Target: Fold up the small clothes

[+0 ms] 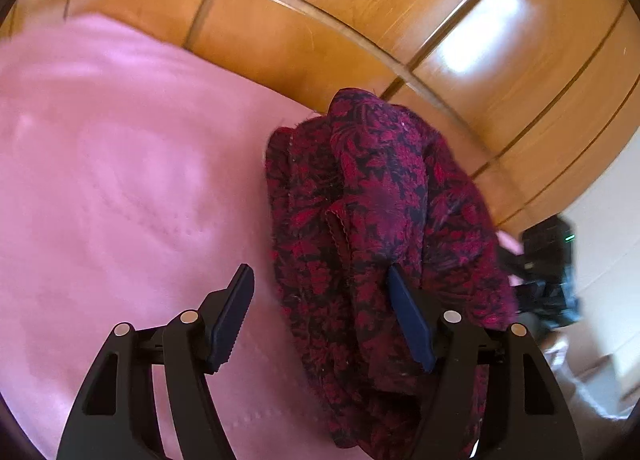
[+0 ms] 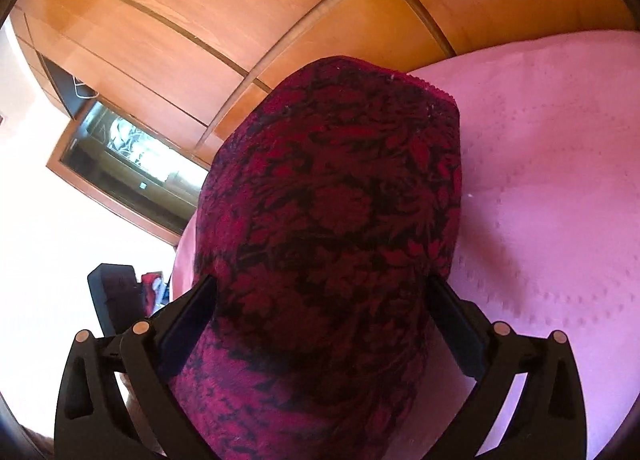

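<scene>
A small dark red and black floral garment (image 1: 372, 196) lies bunched on a pink blanket (image 1: 120, 180). My left gripper (image 1: 320, 280) is open, its right finger touching the garment's edge, its left finger over bare blanket. In the right wrist view the same garment (image 2: 336, 196) fills the gap between the fingers of my right gripper (image 2: 324, 292). The jaws stand wide apart with the cloth draped between and over them; I cannot tell whether they press on it.
The pink blanket (image 2: 552, 188) covers the bed. Wooden wardrobe panels (image 1: 360, 12) stand behind it. A dark object with a green light (image 1: 552, 252) sits at the right. A framed glass pane (image 2: 124, 156) and a black item (image 2: 112, 292) are at the left.
</scene>
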`<control>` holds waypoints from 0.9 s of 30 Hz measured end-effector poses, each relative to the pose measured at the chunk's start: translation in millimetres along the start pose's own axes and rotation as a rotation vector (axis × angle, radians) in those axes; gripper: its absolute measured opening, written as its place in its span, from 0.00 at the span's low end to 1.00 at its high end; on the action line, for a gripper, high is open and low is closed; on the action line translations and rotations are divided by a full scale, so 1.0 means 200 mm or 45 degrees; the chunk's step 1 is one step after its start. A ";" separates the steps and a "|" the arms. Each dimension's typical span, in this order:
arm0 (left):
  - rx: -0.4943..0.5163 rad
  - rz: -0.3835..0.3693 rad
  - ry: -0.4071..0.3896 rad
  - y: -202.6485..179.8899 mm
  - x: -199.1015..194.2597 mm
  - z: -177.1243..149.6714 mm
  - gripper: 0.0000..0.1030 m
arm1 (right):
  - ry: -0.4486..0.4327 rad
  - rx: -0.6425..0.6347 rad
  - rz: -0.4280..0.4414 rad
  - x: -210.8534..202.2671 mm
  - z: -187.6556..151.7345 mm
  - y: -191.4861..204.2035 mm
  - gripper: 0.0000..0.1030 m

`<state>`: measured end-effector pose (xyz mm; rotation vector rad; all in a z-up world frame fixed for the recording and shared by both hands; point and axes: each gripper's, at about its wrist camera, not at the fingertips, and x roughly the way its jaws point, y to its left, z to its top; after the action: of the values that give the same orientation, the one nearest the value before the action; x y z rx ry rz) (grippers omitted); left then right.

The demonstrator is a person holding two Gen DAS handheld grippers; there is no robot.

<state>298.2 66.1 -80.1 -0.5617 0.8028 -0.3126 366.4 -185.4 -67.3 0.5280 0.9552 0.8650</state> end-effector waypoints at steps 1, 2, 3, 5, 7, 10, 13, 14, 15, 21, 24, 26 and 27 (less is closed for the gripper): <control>-0.012 -0.027 0.004 0.01 0.01 0.00 0.66 | 0.002 0.007 0.016 0.01 0.01 -0.02 0.98; -0.018 -0.055 0.003 0.02 0.02 0.00 0.66 | 0.003 0.009 0.027 0.01 0.01 -0.03 0.98; -0.016 -0.072 -0.001 0.02 0.02 0.00 0.66 | 0.010 0.009 0.037 0.01 0.02 -0.04 0.98; -0.022 -0.096 -0.003 0.03 0.04 0.00 0.66 | 0.029 0.018 0.052 -0.01 0.03 -0.08 0.98; -0.033 -0.122 0.008 0.05 0.05 0.01 0.66 | 0.027 0.048 0.077 -0.04 0.02 -0.10 0.98; -0.076 -0.180 0.027 0.09 0.08 0.00 0.66 | 0.049 0.068 0.121 -0.02 0.00 -0.15 0.98; -0.144 -0.258 0.044 0.12 0.11 -0.01 0.65 | 0.022 0.092 0.159 0.02 -0.01 -0.17 0.98; -0.155 -0.273 0.042 0.12 0.12 -0.02 0.65 | 0.030 0.089 0.158 0.03 -0.01 -0.16 0.98; -0.168 -0.296 0.042 0.12 0.13 -0.03 0.64 | 0.040 0.088 0.158 0.04 -0.01 -0.15 0.98; -0.154 -0.363 -0.002 0.03 0.08 -0.07 0.59 | -0.003 0.021 0.114 -0.06 0.00 -0.02 0.70; -0.129 -0.406 -0.007 -0.07 0.07 -0.07 0.59 | -0.059 -0.022 0.141 -0.16 -0.02 0.05 0.67; -0.073 -0.436 0.009 -0.19 0.10 -0.06 0.59 | -0.106 -0.059 0.140 -0.25 -0.03 0.10 0.66; -0.051 -0.457 0.024 -0.26 0.13 -0.06 0.59 | -0.139 -0.080 0.132 -0.33 -0.05 0.12 0.66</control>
<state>302.6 8.5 -72.0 -0.7424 0.7258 -0.6329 329.1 -226.5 -22.7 0.5686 0.8039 0.9468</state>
